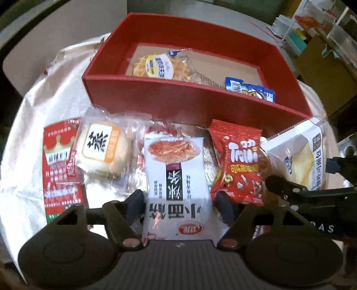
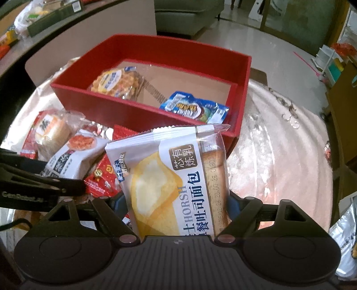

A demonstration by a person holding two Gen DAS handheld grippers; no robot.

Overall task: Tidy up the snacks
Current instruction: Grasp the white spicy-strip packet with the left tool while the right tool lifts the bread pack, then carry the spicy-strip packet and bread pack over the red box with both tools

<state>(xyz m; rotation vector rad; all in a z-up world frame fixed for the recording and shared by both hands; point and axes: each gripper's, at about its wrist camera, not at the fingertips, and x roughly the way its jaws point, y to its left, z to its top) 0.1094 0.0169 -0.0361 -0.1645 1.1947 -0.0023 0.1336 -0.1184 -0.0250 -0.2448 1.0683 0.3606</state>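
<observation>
The left gripper (image 1: 179,200) has its fingers closed on the white noodle-snack packet (image 1: 176,176). The right gripper (image 2: 178,205) clamps the toast bread packet (image 2: 176,178), lifted at 6 o'clock from the red box (image 2: 125,109), which holds a waffle packet (image 2: 116,83) and a blue packet (image 2: 194,109). A red snack packet (image 1: 238,162) and a steamed cake (image 1: 102,151) lie on the tabletop (image 2: 279,145).

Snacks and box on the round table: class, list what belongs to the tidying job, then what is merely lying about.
Job:
red box
waffle and blue packet, both in box
toast pack, in right gripper
white packet, between left gripper fingers
red packet
bun

Lying about:
sofa
shelf
</observation>
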